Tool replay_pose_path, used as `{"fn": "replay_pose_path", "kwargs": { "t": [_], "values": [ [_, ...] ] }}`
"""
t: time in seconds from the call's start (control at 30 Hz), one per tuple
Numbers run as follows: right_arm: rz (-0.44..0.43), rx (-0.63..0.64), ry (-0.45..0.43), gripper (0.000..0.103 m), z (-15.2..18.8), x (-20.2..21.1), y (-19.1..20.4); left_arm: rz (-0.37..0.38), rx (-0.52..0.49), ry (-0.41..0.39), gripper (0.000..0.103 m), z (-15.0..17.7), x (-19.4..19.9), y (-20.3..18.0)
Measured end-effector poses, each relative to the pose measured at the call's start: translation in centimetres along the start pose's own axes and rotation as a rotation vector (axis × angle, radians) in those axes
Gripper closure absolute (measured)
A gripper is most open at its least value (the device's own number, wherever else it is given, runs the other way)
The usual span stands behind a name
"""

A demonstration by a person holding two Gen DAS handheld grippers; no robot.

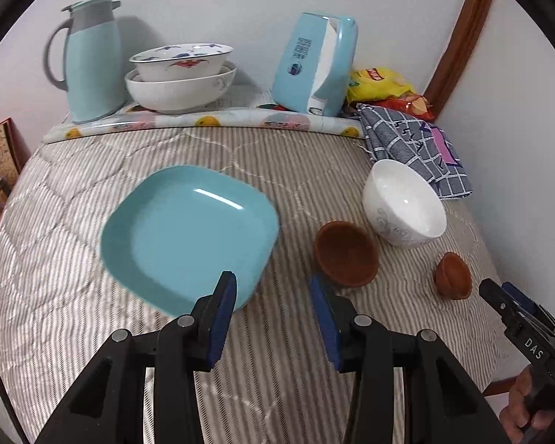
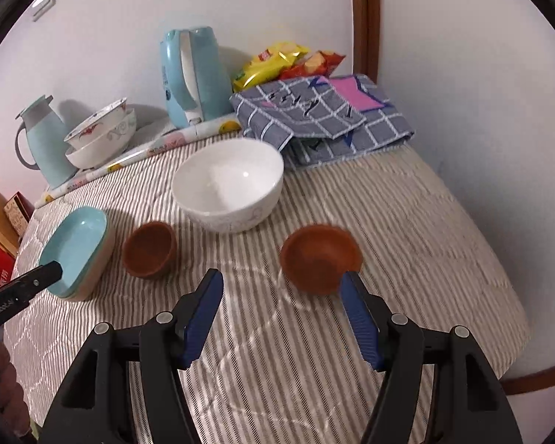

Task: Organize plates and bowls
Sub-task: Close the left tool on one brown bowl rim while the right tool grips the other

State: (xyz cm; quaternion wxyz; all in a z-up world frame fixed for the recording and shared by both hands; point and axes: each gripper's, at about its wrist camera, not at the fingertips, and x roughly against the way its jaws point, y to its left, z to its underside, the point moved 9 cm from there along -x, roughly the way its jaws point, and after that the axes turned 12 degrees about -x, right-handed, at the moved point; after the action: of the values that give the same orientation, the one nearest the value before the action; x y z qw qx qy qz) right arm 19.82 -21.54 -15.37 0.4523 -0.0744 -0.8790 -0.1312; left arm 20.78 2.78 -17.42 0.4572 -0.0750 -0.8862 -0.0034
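Hovering with nothing between the parted blue pads: left gripper (image 1: pixel 273 288) near the square turquoise plastic plate (image 1: pixel 190 233), jaws moderately apart; right gripper (image 2: pixel 281 288) just before the nearer brown clay bowl (image 2: pixel 320 257), jaws wider. Sitting beyond on the striped quilted table cover (image 2: pixel 407 222): second brown clay bowl (image 2: pixel 150 248), then the white ceramic bowl (image 2: pixel 229 183). Standing farthest, by the wall: two stacked patterned white bowls (image 1: pixel 181 74), pale blue jug (image 1: pixel 88 59).
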Motion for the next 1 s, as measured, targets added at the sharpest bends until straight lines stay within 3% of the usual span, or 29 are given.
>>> {"fn": "replay_pose_path", "kwargs": {
  "t": [0.37, 0.57, 0.7, 1.0],
  "values": [
    [0.060, -0.025, 0.001, 0.038, -1.8, -2.0, -3.7, 0.071, -0.008, 0.058, 0.063, -1.2, -4.2, -3.2],
    [0.062, -0.038, 0.033, 0.038, -1.8, -3.9, -5.5, 0.062, -0.021, 0.081, 0.063, -1.5, -6.0, -4.7],
    [0.053, -0.043, 0.063, 0.046, -1.8, -5.3, -6.0, 0.025, -0.006, 0.112, 0.067, -1.3, -7.3, -4.6],
    [0.027, -0.049, 0.125, 0.059, -1.4, -7.9, -6.0, 0.026, 0.037, 0.150, 0.077, -1.1, -9.4, -4.5]
  ]
}}
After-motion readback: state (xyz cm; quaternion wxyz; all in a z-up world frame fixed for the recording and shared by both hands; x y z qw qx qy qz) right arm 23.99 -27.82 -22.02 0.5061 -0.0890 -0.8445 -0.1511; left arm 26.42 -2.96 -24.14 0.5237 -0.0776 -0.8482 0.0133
